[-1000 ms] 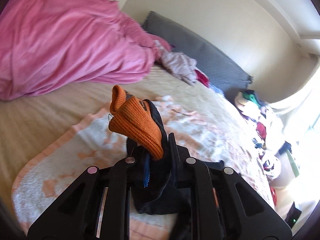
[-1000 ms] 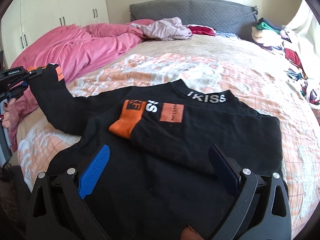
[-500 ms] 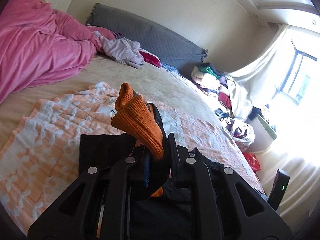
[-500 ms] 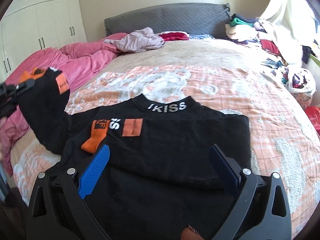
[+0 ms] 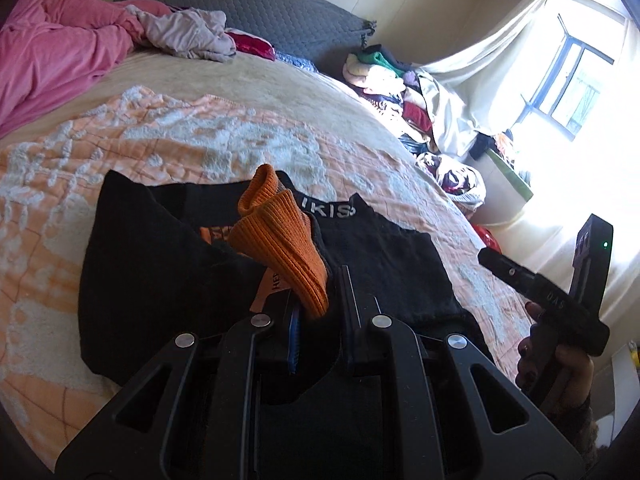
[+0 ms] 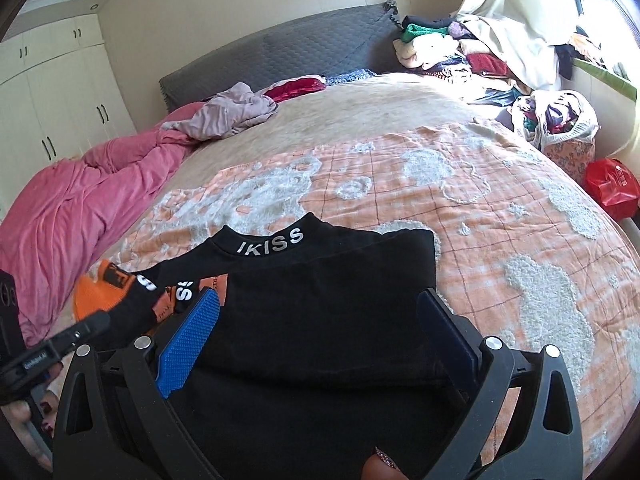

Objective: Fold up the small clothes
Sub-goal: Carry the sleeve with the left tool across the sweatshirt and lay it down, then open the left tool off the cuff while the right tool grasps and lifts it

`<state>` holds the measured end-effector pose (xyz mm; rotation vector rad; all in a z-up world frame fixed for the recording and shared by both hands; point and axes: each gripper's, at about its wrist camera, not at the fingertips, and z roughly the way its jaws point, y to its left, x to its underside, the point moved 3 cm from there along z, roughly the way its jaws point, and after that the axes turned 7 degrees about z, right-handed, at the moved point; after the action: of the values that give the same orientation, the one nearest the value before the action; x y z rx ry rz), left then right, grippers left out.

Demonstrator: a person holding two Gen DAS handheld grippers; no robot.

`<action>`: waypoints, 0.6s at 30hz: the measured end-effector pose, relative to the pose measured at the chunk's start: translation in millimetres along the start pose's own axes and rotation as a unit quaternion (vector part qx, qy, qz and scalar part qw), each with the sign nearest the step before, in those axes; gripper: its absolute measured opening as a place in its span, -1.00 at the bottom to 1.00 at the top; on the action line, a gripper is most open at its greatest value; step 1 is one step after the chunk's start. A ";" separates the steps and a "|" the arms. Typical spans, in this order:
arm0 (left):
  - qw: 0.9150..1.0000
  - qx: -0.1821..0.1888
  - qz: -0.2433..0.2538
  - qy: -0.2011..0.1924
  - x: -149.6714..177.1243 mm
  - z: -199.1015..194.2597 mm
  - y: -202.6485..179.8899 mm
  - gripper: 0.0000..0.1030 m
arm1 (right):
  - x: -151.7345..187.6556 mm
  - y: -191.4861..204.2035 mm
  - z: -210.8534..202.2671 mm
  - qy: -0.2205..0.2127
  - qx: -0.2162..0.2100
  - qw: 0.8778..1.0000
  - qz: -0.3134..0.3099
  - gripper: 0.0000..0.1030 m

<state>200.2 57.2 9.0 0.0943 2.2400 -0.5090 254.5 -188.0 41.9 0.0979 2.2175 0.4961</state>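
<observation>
Left wrist view: the left gripper (image 5: pixel 316 292) is seen with its jaws clamped on the ribbed orange knit cuff (image 5: pixel 280 240) of a black long-sleeved sweater (image 5: pixel 160 272). The cuff is held above the sweater's body, which is spread on a peach and white textured blanket (image 5: pixel 200 136) on the bed. A white-lettered collar band (image 5: pixel 332 211) faces the far side. At the right edge, a hand (image 5: pixel 560 360) is seen holding the other tool.

Right wrist view: the right gripper (image 6: pixel 316 328) is shown with its blue-padded jaws wide apart and nothing between them, hovering over the near part of the sweater's body. One sleeve (image 6: pixel 192 286) with orange patches is already laid across the chest. At the near left, the held cuff is raised over that side. A crumpled pink duvet (image 6: pixel 80 200) lies far left.

The step in hand appears to be folding the second sleeve across the body. The next move likely calls for the cuff to be lowered flat over the chest, then released, so that the sleeve lies without bunching.
</observation>
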 end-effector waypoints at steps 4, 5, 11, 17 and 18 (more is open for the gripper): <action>1.000 0.003 0.014 0.022 9.9 10.8 -6.8 -0.82 | 0.6 -0.9 -1.7 0.003 -0.014 1.000 0.008 0.91; 0.999 0.006 0.020 0.026 11.9 12.3 -9.9 -0.81 | 1.2 0.3 -1.4 0.005 -0.016 1.000 0.008 0.91; 0.997 0.033 0.045 0.047 21.3 16.4 -29.7 -0.42 | 7.6 3.8 5.5 0.027 -0.031 0.999 0.016 0.91; 0.997 0.025 0.055 0.044 14.2 5.5 -27.3 -0.10 | 19.8 12.6 18.3 0.072 -0.066 0.995 0.023 0.91; 0.997 0.023 0.056 0.044 12.1 3.8 -25.3 -0.05 | 22.5 14.9 21.1 0.081 -0.072 0.994 0.024 0.91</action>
<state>189.0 31.4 6.1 0.2689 2.2944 -0.5047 254.6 -162.3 19.2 0.0352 2.3333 0.7117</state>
